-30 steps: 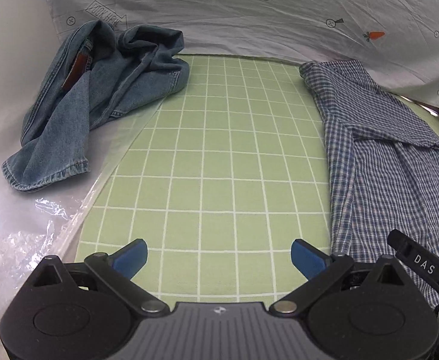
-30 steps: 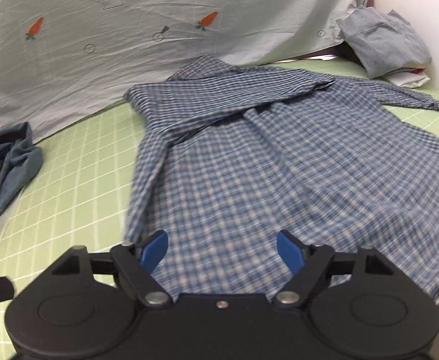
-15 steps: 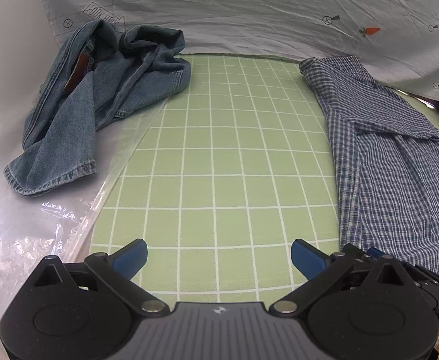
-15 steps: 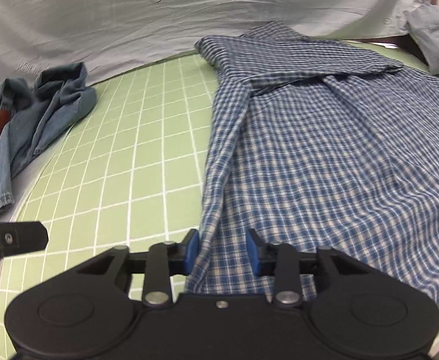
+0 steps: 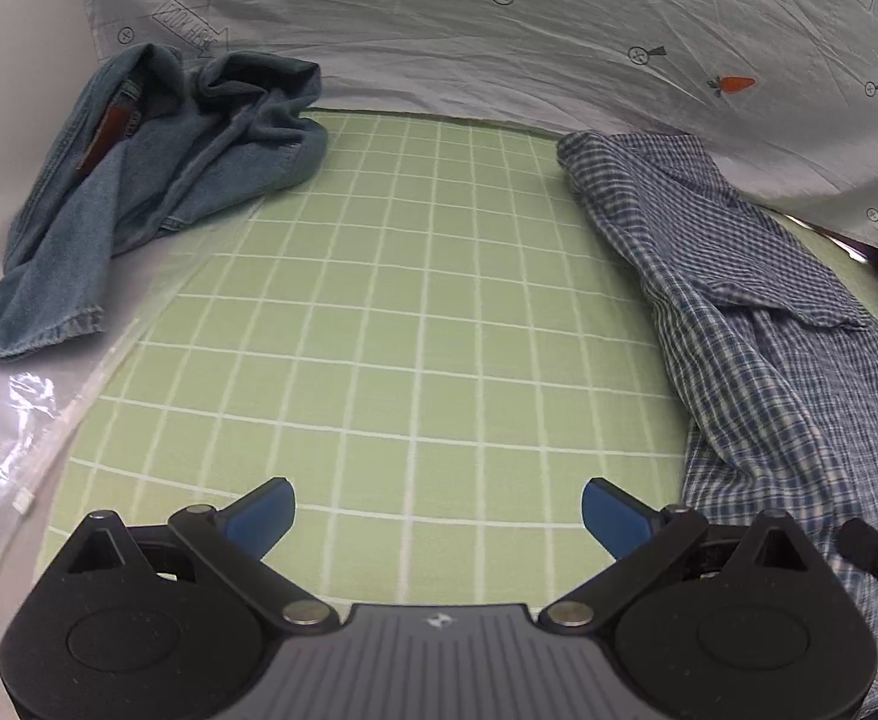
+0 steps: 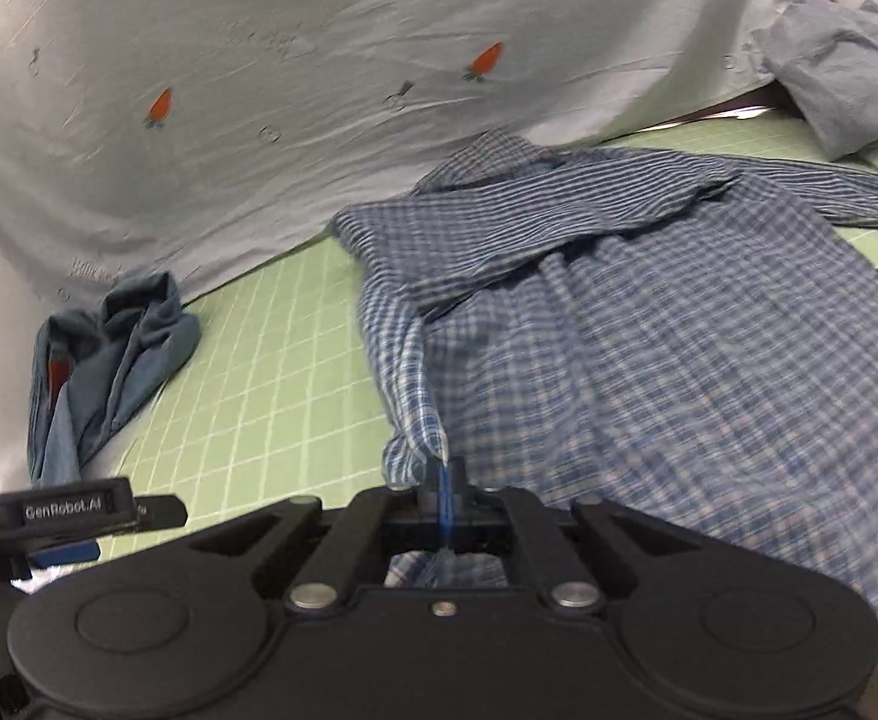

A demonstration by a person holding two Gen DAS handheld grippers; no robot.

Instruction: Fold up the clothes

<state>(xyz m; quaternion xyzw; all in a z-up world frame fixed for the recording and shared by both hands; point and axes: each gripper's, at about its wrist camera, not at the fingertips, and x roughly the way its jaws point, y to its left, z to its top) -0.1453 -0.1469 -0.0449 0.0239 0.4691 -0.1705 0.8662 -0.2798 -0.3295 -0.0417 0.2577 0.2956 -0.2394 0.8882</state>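
Note:
A blue plaid shirt [image 6: 679,324] lies spread on the green grid mat [image 6: 270,396]; it also shows at the right of the left wrist view [image 5: 739,312]. My right gripper [image 6: 445,492] is shut on the shirt's near left hem corner and lifts it a little off the mat. My left gripper [image 5: 435,513] is open and empty over the bare mat [image 5: 414,324], left of the shirt. Part of the right gripper [image 5: 877,558] shows at the lower right of the left wrist view.
Crumpled blue jeans [image 5: 138,180] lie at the mat's far left; they also show in the right wrist view [image 6: 108,360]. A grey folded garment [image 6: 841,84] sits at the far right. A carrot-print sheet [image 5: 499,30] hangs behind. Clear plastic [image 5: 0,450] lies at the left.
My right gripper has closed fully on the shirt's hem corner and raised it, bunching the left edge. My left gripper has stayed open and moved little.

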